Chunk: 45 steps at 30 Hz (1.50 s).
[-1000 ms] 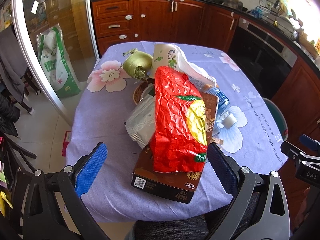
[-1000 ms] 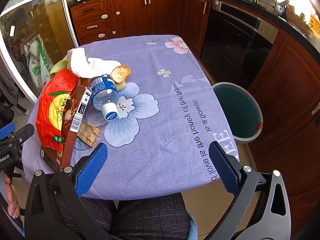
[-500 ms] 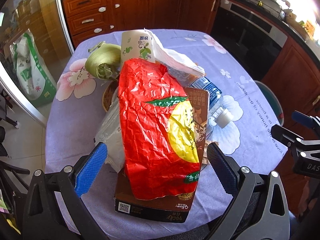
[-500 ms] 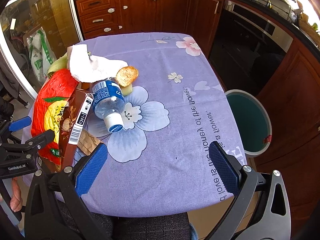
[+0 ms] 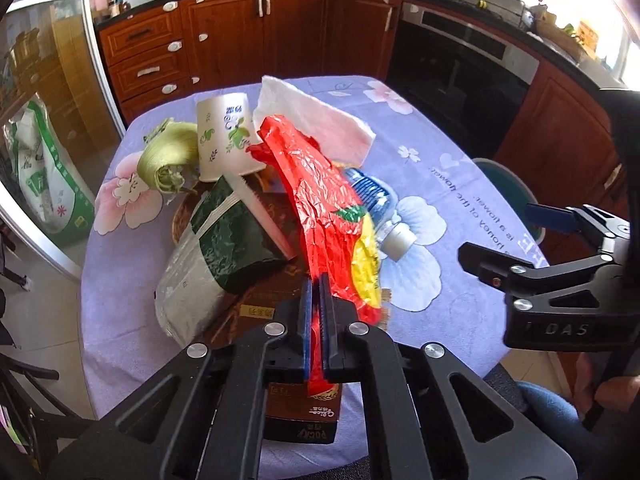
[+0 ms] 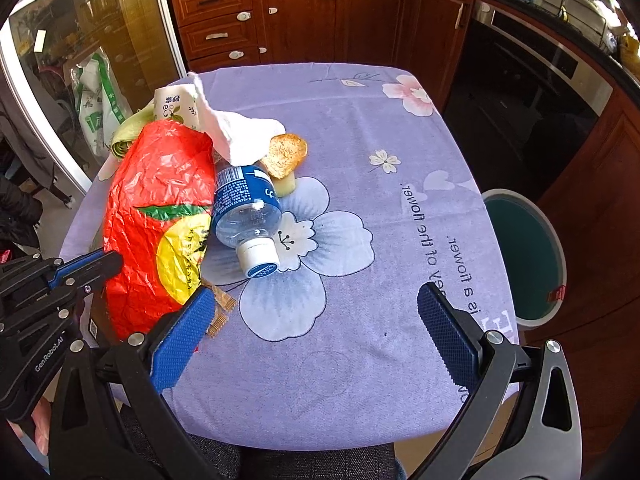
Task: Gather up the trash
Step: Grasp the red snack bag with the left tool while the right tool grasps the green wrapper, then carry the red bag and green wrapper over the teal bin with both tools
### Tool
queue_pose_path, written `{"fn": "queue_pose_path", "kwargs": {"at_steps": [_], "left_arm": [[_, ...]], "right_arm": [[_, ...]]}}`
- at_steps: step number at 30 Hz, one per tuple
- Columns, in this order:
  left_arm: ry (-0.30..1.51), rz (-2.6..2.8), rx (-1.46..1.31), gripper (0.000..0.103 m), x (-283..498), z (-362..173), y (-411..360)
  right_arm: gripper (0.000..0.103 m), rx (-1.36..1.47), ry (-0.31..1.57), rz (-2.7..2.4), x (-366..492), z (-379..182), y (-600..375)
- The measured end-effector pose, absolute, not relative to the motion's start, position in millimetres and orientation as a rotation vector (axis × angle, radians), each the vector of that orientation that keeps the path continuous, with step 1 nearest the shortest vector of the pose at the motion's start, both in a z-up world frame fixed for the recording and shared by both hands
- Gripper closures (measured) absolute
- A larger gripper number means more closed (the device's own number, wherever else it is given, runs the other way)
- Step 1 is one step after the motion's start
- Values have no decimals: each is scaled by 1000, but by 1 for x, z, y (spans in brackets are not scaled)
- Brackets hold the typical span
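My left gripper (image 5: 316, 300) is shut on the near edge of a crumpled red and yellow snack bag (image 5: 320, 196), lifting it on edge above a brown box (image 5: 304, 412). The bag also shows in the right wrist view (image 6: 160, 208). My right gripper (image 6: 316, 320) is open and empty over the purple tablecloth, near a lying plastic bottle (image 6: 246, 216). A paper cup (image 5: 226, 136), a white tissue (image 5: 316, 124), a green-and-clear bag (image 5: 216, 248), a corn husk (image 5: 166, 160) and a piece of bread (image 6: 286, 152) lie in the pile.
A round teal trash bin (image 6: 524, 256) stands on the floor right of the table (image 6: 360, 120). Wooden cabinets and an oven line the back and right. A glass door and a green-white sack (image 5: 44, 184) are at the left.
My left gripper has closed on the red bag's near edge and tipped it up, uncovering the green-and-clear bag. My right gripper has moved closer to the table and stays open.
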State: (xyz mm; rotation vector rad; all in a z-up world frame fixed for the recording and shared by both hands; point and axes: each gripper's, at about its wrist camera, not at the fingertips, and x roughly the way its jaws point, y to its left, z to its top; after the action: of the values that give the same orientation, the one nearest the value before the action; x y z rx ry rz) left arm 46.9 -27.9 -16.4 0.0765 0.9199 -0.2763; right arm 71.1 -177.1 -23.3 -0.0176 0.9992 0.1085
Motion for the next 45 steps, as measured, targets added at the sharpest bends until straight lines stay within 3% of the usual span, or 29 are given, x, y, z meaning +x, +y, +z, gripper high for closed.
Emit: {"fn": "queue_pose_path", "kwargs": {"at_steps": [9, 17, 37, 39, 41, 45], "left_arm": [[802, -268, 51, 100, 46, 46, 3], [784, -171, -4, 100, 56, 52, 48], [914, -126, -204, 100, 64, -17, 149], [917, -130, -208, 100, 64, -20, 149], [920, -134, -216, 100, 64, -23, 148], [917, -139, -226, 100, 62, -23, 145]], "right_arm": [[6, -6, 1004, 174, 71, -22, -169], [6, -35, 986, 327, 82, -17, -129], [6, -450, 966, 500, 115, -60, 38], [19, -475, 940, 514, 109, -61, 38], [45, -492, 923, 520, 105, -59, 39], [72, -456, 939, 557, 102, -54, 37]]}}
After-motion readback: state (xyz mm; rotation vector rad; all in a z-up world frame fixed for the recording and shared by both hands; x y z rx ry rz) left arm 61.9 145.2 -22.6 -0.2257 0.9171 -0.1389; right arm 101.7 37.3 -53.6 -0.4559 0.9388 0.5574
